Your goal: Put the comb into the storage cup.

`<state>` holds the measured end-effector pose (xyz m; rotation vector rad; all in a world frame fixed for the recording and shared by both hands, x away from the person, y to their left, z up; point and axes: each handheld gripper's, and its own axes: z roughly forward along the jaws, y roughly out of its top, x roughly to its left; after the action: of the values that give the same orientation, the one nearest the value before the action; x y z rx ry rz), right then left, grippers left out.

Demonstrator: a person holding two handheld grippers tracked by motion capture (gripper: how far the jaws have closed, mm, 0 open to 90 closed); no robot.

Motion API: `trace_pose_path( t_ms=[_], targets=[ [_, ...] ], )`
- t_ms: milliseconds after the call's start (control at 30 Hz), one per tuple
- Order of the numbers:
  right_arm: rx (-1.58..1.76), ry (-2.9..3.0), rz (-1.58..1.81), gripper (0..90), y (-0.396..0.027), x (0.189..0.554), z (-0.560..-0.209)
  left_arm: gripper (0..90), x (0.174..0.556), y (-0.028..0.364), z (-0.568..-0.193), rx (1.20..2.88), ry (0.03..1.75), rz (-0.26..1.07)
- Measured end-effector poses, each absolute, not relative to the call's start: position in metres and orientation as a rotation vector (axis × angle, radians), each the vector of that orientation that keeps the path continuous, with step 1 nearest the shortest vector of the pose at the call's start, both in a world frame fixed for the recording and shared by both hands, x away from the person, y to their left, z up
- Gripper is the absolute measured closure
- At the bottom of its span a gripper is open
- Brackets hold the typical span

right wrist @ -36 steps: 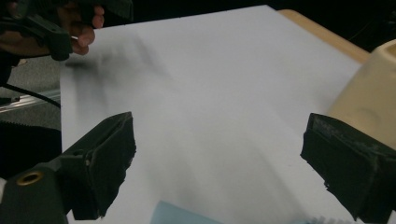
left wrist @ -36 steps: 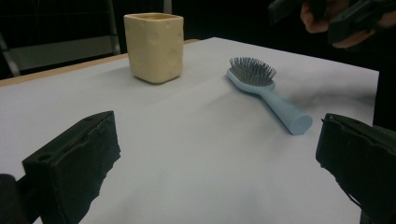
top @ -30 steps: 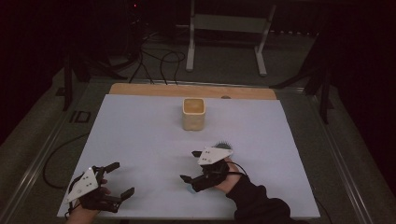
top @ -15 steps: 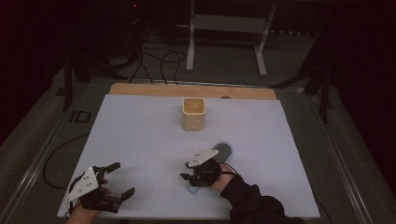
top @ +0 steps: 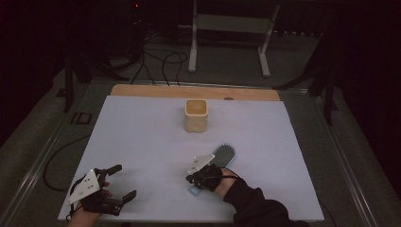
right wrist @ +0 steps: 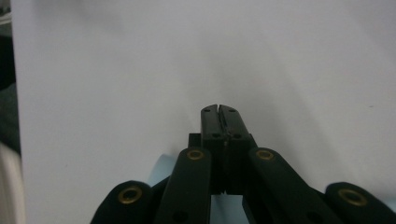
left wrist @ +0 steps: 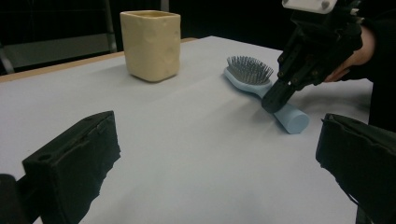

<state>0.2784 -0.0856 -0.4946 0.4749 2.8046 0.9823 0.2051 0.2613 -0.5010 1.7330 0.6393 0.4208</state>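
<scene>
I had the right gripper (top: 201, 178) down over the handle of the brush (top: 223, 154), near the front middle of the table (top: 142, 137). In its own view the jaws stood pressed together with no gap between them, and pale blue showed just beneath and behind them; so I judged they were not around the handle but resting on top of it, touching. From the left gripper view the same gripper (left wrist: 285, 95) came down at a slant onto the handle, just behind the bristle head, which faced up. I think I'd set it there to pin or nudge the brush before taking it, though a closed tip can only push, not lift.

The brush lay flat, head pointing away from me toward the cup (top: 196, 115), well apart from it. The cup stood upright farther back in the middle, mouth open, which made it the likely place for the brush to go, handle first.

My left gripper (top: 120, 182) sat at the front left corner, clear of everything, jaws wide and holding nothing. I kept it there so it wouldn't crowd the right hand, and because from that spot its camera gave me a good low side look at the brush and cup
</scene>
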Motion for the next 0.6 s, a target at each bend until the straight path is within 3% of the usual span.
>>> trace_pose_path(
  t_ms=[600],
  targets=[
    [0.466,2.855,0.924,90.0,-0.101,0.263,-0.497,0.0,0.205,0.261,-0.501,1.733,0.64,0.415]
  ],
)
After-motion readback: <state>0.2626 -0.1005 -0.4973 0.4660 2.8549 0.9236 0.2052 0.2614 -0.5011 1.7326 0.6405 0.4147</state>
